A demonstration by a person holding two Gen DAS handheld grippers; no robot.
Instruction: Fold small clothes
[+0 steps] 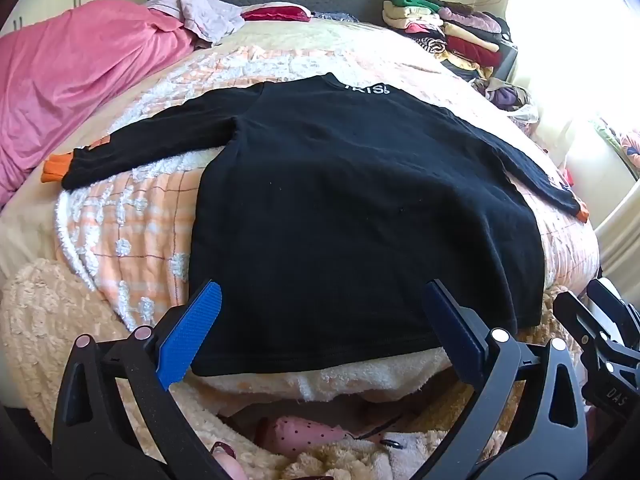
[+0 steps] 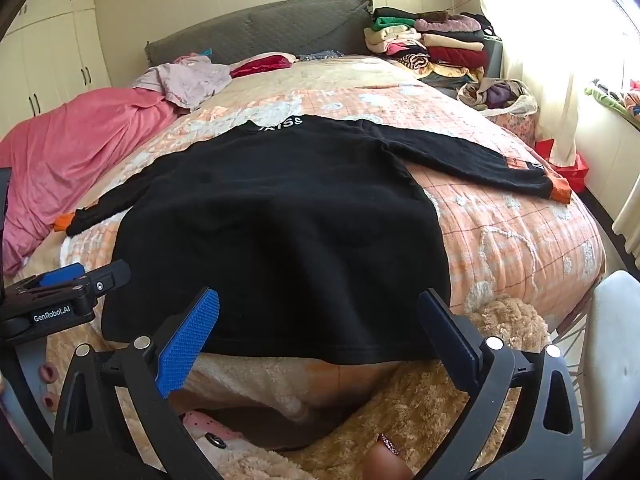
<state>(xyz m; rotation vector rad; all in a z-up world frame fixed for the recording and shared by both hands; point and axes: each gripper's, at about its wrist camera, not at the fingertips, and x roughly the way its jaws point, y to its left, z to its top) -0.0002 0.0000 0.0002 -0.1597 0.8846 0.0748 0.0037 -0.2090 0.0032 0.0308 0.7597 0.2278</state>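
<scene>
A small black long-sleeved top (image 1: 352, 208) lies flat on the bed, back side up, collar with white letters (image 1: 370, 89) at the far end, both sleeves spread out with orange cuffs (image 1: 54, 170). Its hem hangs at the near bed edge. My left gripper (image 1: 320, 320) is open, its blue pads over the hem's left part, holding nothing. In the right wrist view the top (image 2: 280, 232) fills the middle, and my right gripper (image 2: 316, 324) is open over the hem's right part. The left gripper's body (image 2: 60, 292) shows at the left edge.
A pink blanket (image 1: 76, 80) lies along the bed's left side. Loose clothes (image 1: 208, 12) sit near the grey headboard (image 2: 256, 28). A pile of folded clothes (image 2: 432, 40) stands at the far right. A fluffy beige throw (image 2: 420, 408) hangs below the bed edge.
</scene>
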